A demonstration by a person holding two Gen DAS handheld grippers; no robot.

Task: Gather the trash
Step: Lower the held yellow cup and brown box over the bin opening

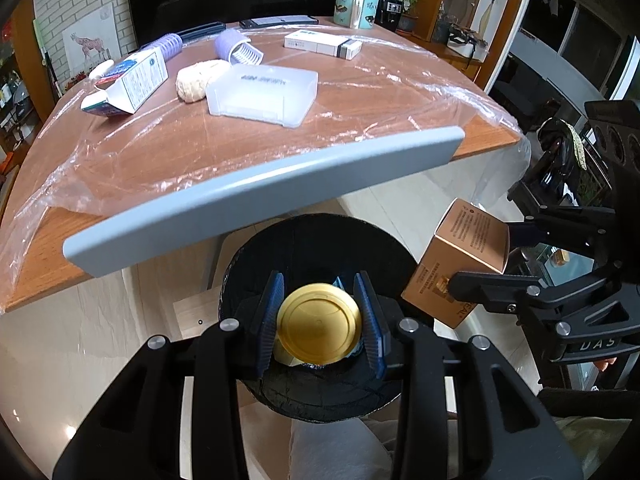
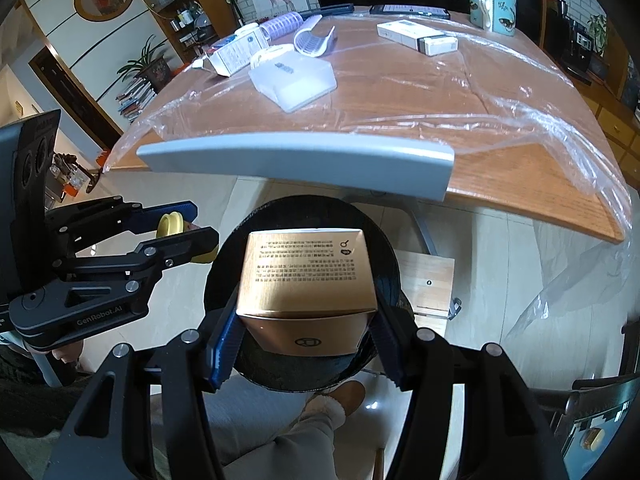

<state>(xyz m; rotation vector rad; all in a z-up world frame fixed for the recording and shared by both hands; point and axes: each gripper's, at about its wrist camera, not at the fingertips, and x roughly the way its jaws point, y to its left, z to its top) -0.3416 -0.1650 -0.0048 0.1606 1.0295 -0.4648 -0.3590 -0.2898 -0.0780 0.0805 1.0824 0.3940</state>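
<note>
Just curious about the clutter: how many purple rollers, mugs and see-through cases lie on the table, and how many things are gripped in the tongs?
Purple ribbed hair rollers: 2
Teal patterned ceramic mug: 1
Translucent flat plastic case: 1
Gripped (round gold lid, copper cardboard box): 2
Total: 6

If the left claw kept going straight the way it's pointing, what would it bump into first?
Probably the black bin on the floor: the left claw, gripping a yellow lid, points down into its open mouth, though depth is unclear.

Black bin (image 1: 316, 248) interior lying mostly hidden behind the gold lid (image 1: 319, 322) at lower centre, copper box (image 2: 306, 280) covering the bin mouth in the right wrist view, box print too small to read, far shelf items blurring at upper left
</note>
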